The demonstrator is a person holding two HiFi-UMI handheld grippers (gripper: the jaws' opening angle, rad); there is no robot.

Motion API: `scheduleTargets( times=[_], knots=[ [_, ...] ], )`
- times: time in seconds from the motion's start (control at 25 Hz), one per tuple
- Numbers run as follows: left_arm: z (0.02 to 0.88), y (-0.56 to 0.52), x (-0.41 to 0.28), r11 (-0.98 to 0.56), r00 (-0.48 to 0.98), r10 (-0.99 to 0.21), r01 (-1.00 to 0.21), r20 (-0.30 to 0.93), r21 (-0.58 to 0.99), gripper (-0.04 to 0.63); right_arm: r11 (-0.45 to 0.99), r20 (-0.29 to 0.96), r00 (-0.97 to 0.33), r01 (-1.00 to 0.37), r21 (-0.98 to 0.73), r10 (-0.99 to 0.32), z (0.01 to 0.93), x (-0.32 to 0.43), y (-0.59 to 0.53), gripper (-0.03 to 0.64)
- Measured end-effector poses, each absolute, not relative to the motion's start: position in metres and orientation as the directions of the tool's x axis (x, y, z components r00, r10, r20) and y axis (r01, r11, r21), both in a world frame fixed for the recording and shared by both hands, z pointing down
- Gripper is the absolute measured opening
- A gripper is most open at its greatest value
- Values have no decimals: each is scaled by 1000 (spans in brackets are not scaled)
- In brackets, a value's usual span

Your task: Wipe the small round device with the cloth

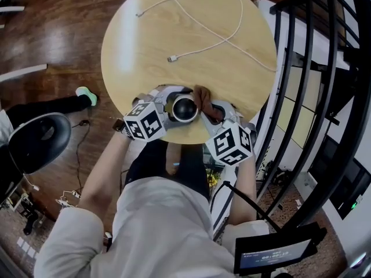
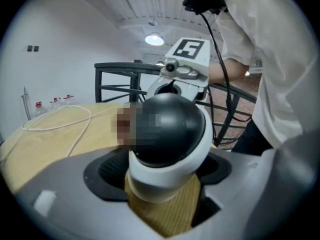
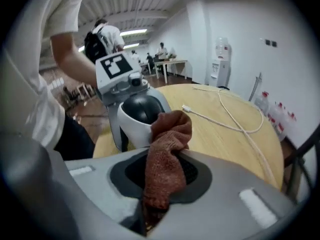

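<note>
Head view: left gripper (image 1: 166,110) sits low centre, its marker cube at 8 o'clock of the jaws, pointing toward 2 o'clock and tilted down. Its jaws stand wide but clamp the small round device (image 1: 184,109), with a pad on each side of the white base in the left gripper view. The bare left forearm (image 1: 101,178) comes in from 7 o'clock. The right gripper (image 1: 213,112) is at 3 o'clock of the left one, close beside it, pointing toward 11 o'clock and steeply down. Its jaws are pinched on the cloth (image 3: 167,154), which bunches up out of them. The right forearm (image 1: 248,181) comes in from 5 o'clock.
</note>
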State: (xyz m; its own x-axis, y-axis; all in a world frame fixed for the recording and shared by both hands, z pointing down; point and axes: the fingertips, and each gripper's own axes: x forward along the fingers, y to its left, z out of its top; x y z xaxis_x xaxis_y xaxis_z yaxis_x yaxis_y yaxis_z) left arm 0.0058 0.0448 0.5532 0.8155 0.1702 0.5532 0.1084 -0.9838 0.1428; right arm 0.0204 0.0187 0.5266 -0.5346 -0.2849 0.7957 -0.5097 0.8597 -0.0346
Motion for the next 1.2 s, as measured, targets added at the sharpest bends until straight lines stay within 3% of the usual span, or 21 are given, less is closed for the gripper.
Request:
scheduleTargets(
  times=[0.16,0.28,0.44,0.64,0.84,0.96,1.2],
  knots=[
    [557,44,7,-983,810,175,111,559,148,380,936,892,-321,-251,245,-319,552,19,12,67],
    [559,44,8,-985,796,159,87,584,149,396,939,905,-261,-167,300,-336,563,20,8,67],
    [560,44,4,-997,770,39,-9,637,71,396,903,881,-303,-350,251,-362,559,26,7,67],
    [559,41,-8,-947,708,-189,-315,680,65,396,702,799,-406,-712,28,-444,536,55,-1,67],
    [556,35,3,-899,684,-281,-432,673,64,378,581,693,-533,-789,-199,-486,515,66,4,67],
    [558,27,4,-925,705,-236,-373,668,67,376,551,637,-584,-785,-284,-503,504,65,4,67],
    [555,45,2,-994,786,105,73,609,78,370,585,604,-646,-737,-338,-466,496,56,13,67]
  ],
)
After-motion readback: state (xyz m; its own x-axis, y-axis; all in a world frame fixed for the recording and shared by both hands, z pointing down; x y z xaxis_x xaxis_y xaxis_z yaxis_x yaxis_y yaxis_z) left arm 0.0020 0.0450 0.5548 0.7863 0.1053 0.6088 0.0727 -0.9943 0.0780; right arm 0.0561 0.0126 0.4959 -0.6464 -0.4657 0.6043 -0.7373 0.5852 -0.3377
